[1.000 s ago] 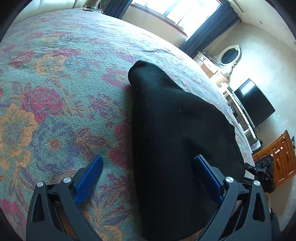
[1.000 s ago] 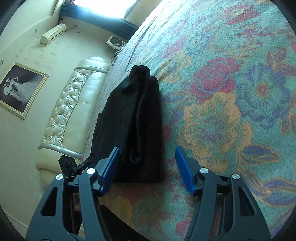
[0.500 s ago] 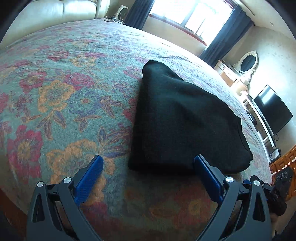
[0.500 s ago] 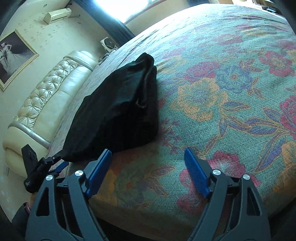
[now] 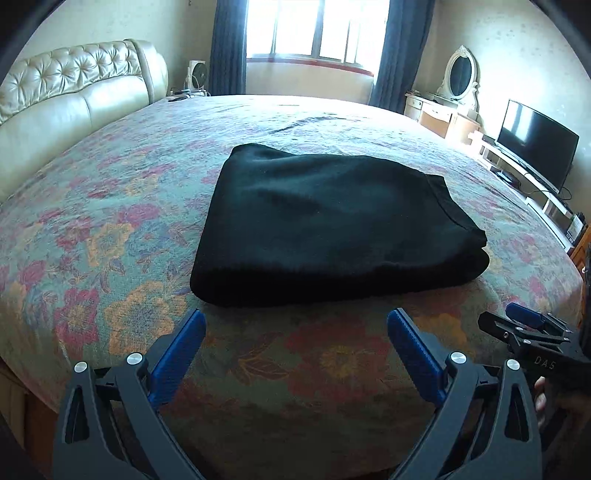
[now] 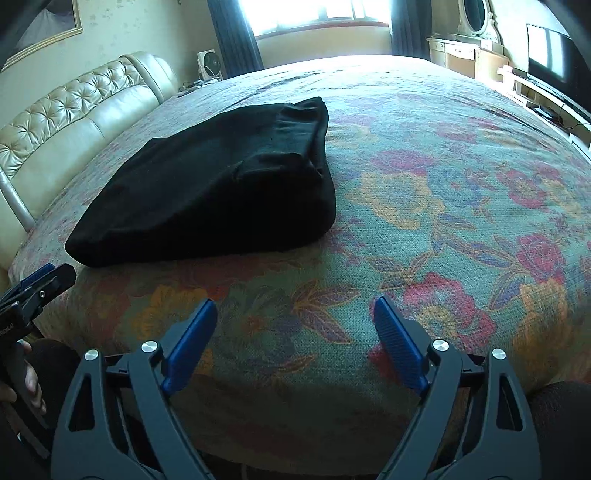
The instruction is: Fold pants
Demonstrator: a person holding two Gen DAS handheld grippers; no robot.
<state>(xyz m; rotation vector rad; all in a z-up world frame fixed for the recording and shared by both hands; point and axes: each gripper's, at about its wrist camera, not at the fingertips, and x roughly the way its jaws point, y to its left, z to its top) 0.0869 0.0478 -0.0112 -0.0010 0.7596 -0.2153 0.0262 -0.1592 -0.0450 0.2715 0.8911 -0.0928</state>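
The black pants (image 5: pixel 328 221) lie folded into a thick rectangle on the floral bedspread (image 5: pixel 110 236), nothing touching them. In the right wrist view the same pants (image 6: pixel 221 184) sit left of centre. My left gripper (image 5: pixel 295 328) hangs open just short of the near edge of the pants, nothing between its blue pads. My right gripper (image 6: pixel 295 317) is over bare bedspread (image 6: pixel 461 206) to the right of the pants; its jaws are opening and hold nothing. The right gripper's tip (image 5: pixel 524 317) shows at the right of the left wrist view, the left gripper's tip (image 6: pixel 40 280) at the left of the right wrist view.
A tufted cream headboard (image 5: pixel 74 92) runs along the left of the bed. Window with dark curtains (image 5: pixel 314 33) at the far side. A dresser with an oval mirror (image 5: pixel 460 74) and a TV (image 5: pixel 535 144) on a low stand line the right wall. A hand (image 6: pixel 26 380) grips the left tool.
Both grippers have pulled back from the pants toward the near edge of the bed and rolled level. The right jaws have widened. The folded pants stay where they were.
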